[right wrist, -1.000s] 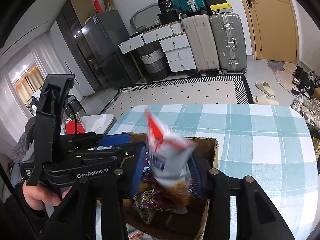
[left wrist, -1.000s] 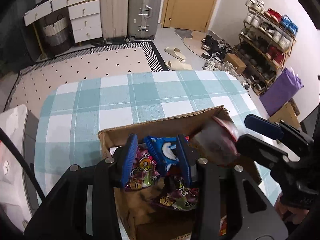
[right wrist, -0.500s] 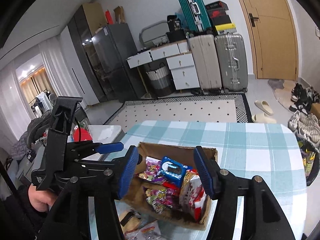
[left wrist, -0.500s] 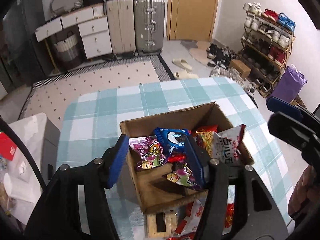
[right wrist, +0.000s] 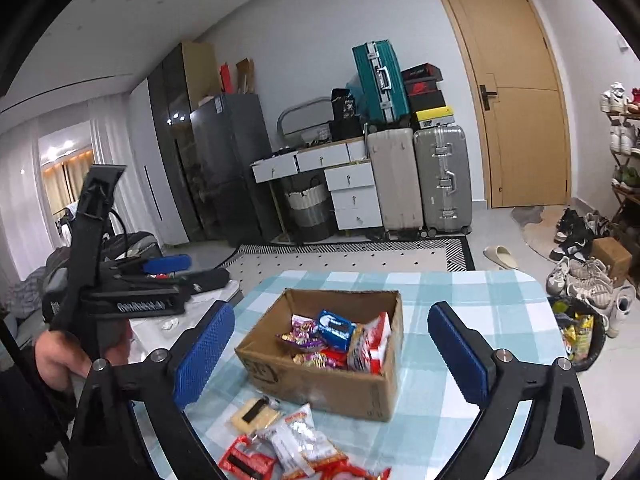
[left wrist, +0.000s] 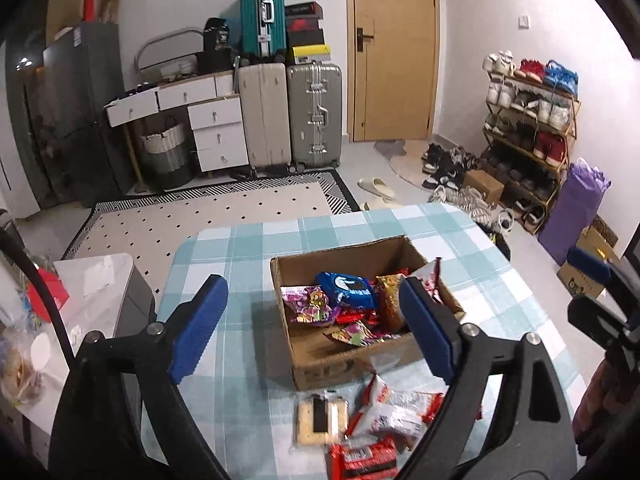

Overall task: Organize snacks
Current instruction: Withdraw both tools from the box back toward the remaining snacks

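Both grippers stand back from the cardboard box (left wrist: 352, 364), which sits on the checked tablecloth (left wrist: 224, 248) toward the near right of the table, and both are empty. The left gripper (left wrist: 316, 328) has just been opening, and its blue pads are now wide apart with nothing between them; the right gripper (right wrist: 332, 356) has just been opening too, and frames the box from the near side without touching it. Inside the box lie a blue cookie pack (left wrist: 347, 289), purple candy bags (left wrist: 308, 304) and red-and-white packets (right wrist: 370, 346), loosely heaped toward the far right corner. More snacks wait on the cloth just near the box: a flat pale cracker pack (left wrist: 321, 420), a crinkly white-and-red bag (left wrist: 394, 410) and a red wrapper (left wrist: 362, 458), overlapping one another. These look light and soft, air-filled film that probably crushes and slides easily, so I judge a gentle pinch across a sealed end seam or a flattened corner safer than squeezing the puffed middle, where the contents could break. The cracker pack seems stiffer and lies flat, so it would likely need taking by a raised edge. Because the bags overlap, lifting one may drag its neighbour. The box itself looks light and could shift if nudged.
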{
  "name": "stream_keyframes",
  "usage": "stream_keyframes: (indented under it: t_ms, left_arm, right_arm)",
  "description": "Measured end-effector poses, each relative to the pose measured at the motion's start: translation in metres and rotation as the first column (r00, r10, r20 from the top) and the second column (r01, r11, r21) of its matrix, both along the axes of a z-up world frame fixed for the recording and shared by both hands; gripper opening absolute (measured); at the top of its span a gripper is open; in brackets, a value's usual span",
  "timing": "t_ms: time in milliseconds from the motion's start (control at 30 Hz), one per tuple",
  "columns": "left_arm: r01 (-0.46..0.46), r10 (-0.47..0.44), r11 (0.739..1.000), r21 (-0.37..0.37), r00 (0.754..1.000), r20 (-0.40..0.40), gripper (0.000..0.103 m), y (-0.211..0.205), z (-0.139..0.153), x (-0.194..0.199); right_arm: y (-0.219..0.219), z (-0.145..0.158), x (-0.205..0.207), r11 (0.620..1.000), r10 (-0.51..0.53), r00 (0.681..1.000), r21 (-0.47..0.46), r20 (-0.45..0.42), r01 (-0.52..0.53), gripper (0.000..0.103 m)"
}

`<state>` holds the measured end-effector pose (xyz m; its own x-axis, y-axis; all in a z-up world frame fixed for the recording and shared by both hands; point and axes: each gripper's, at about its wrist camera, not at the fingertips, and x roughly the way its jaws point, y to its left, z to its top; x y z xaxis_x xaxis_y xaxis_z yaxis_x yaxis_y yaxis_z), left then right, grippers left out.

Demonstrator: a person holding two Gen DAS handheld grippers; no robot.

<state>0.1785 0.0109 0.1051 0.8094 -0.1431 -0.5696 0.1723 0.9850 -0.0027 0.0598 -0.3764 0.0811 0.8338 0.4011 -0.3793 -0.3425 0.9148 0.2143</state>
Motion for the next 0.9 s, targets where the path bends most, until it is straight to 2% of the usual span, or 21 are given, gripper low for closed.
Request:
stream_keyframes:
  t_ms: [200, 233, 333, 467, 600, 700, 800, 900]
  left_arm:
    - [-0.012, 0.011, 1.0, 0.024, 0.999, 0.051, 0.087, -0.012, 0.004, -0.054]
    - [-0.009, 0.008, 1.0, 0.025, 0.999, 0.054, 0.088, -0.015, 0.004, -0.062]
    - [-0.015, 0.013, 1.0, 0.025, 0.997, 0.075, 0.103, -0.021, 0.002, -0.083]
    - [-0.023, 0.022, 1.0, 0.012, 0.998, 0.065, 0.103, -0.026, -0.008, -0.104]
    - [-0.039, 0.04, 0.999, -0.008, 0.998, 0.051, 0.103, -0.024, -0.022, -0.114]
    - [-0.071, 0.071, 0.997, -0.007, 0.995, 0.076, 0.103, -0.02, -0.032, -0.122]
    - [-0.106, 0.106, 0.994, -0.008, 0.989, 0.099, 0.103, -0.012, -0.042, -0.118]
    - [-0.127, 0.13, 0.991, -0.041, 0.989, 0.065, 0.103, -0.005, -0.062, -0.117]
  right_arm:
    - [-0.013, -0.002, -0.036, 1.0, -0.015, 0.999, 0.028, 0.036, 0.014, 0.102]
    - [-0.014, -0.004, -0.042, 1.0, -0.017, 0.999, 0.024, 0.045, 0.016, 0.102]
    - [-0.016, -0.008, -0.054, 1.0, -0.01, 0.999, 0.024, 0.045, 0.009, 0.102]
    - [-0.017, -0.013, -0.064, 1.0, 0.003, 0.999, 0.03, 0.042, -0.004, 0.102]
    - [-0.016, -0.021, -0.073, 1.0, -0.009, 0.999, 0.016, 0.054, 0.008, 0.103]
    - [-0.013, -0.03, -0.077, 1.0, -0.024, 0.999, -0.01, 0.038, 0.024, 0.103]
    - [-0.016, -0.04, -0.077, 0.998, -0.064, 0.998, 0.002, -0.01, 0.064, 0.103]
    - [-0.02, -0.052, -0.072, 0.996, -0.09, 0.994, 0.012, -0.058, 0.091, 0.102]
